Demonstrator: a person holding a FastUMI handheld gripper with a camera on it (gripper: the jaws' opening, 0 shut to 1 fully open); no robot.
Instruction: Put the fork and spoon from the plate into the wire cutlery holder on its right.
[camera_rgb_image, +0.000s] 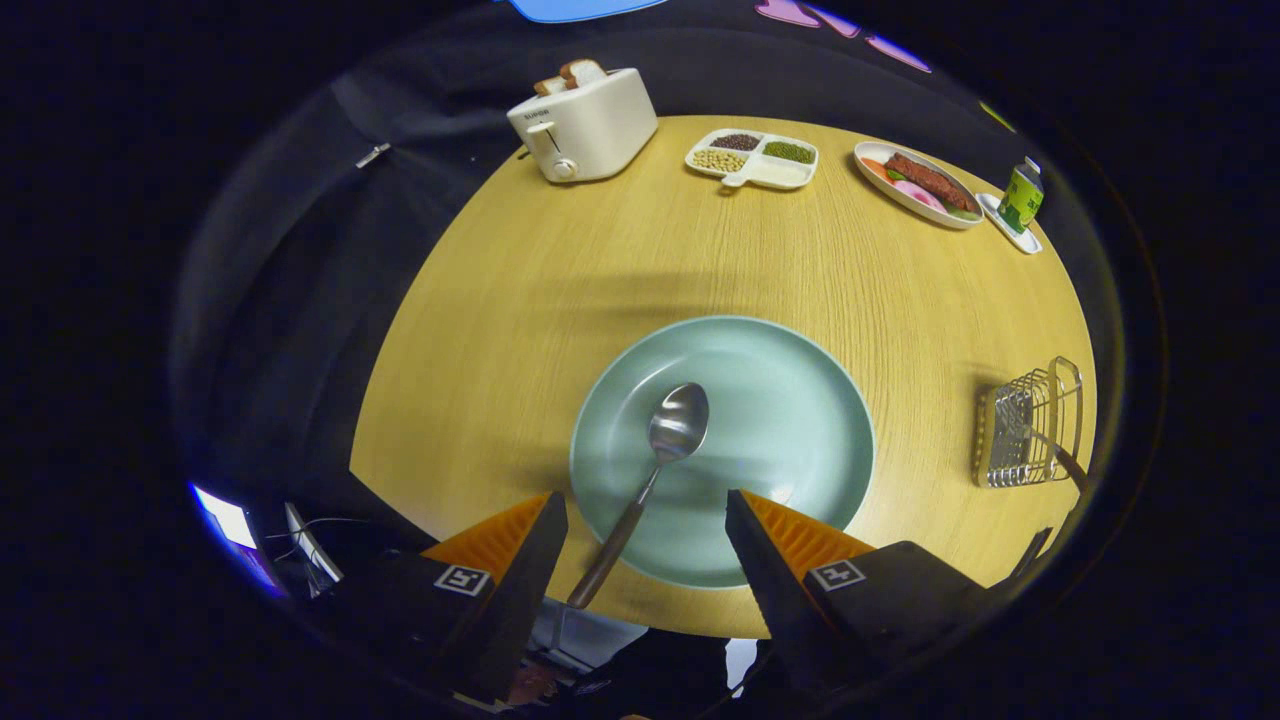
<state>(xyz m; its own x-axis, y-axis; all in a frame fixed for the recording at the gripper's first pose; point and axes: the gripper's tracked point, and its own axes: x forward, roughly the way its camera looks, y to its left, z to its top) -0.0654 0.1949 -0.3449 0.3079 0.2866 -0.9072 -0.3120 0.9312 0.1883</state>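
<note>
One spoon (660, 470) on plate (790, 400), handle between released tool (645, 510) fingers.

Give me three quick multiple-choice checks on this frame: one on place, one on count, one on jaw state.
1. Where is the wire cutlery holder?
A. on the plate
B. on the table, right of the plate
C. beside the toaster

2. How many utensils lie on the plate?
A. none
B. one
C. two

3. How do the jaws of the gripper stand?
A. open, holding nothing
B. shut on the spoon
C. shut on the plate rim

Key: 1 B, it stands apart on the wood past the plate's right rim. 2 B, only the spoon lies there. 3 A, the spoon handle runs between them untouched.
</note>
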